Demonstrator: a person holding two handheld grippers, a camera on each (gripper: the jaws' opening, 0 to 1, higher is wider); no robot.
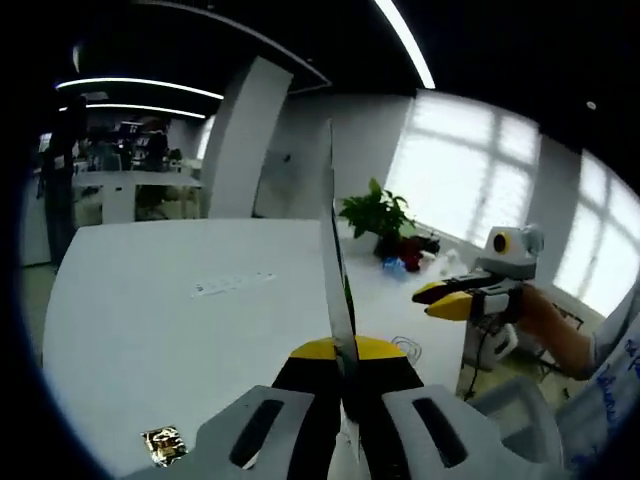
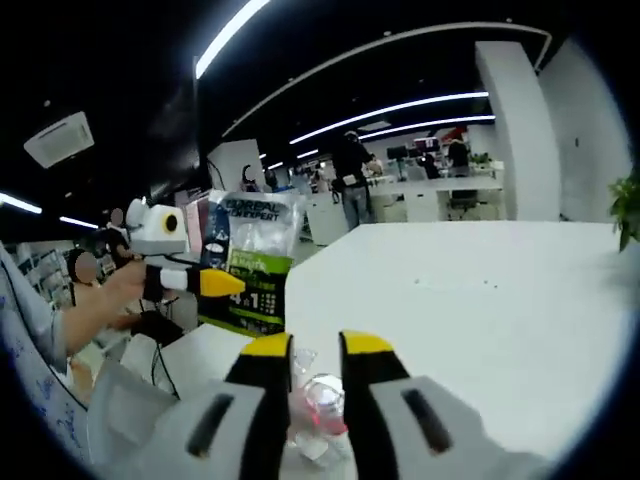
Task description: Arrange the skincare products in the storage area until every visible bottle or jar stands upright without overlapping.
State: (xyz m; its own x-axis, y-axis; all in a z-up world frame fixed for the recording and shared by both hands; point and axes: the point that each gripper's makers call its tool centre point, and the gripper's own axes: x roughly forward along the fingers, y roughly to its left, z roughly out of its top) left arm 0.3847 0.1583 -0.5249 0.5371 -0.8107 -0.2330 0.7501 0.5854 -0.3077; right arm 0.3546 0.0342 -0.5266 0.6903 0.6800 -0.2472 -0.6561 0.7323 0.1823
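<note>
My left gripper (image 1: pixel 341 352) is shut on a flat green and white skincare packet (image 1: pixel 336 270), seen edge-on and held upright above the white table (image 1: pixel 170 330). In the right gripper view the same packet (image 2: pixel 250 262) faces me, pinched by the left gripper (image 2: pixel 222 283) in a person's hand. My right gripper (image 2: pixel 316 346) hovers over the table's near corner with a narrow gap between its jaws. Through that gap a small clear item with pink inside (image 2: pixel 321 398) shows, apparently lying on the table. The right gripper (image 1: pixel 437 298) points toward the packet from the right.
A potted plant (image 1: pixel 384 216) with small red and blue things stands at the table's far edge by the windows. A small gold wrapper (image 1: pixel 165 445) and a thin label strip (image 1: pixel 232 285) lie on the table. Desks and people stand behind (image 2: pixel 350 180).
</note>
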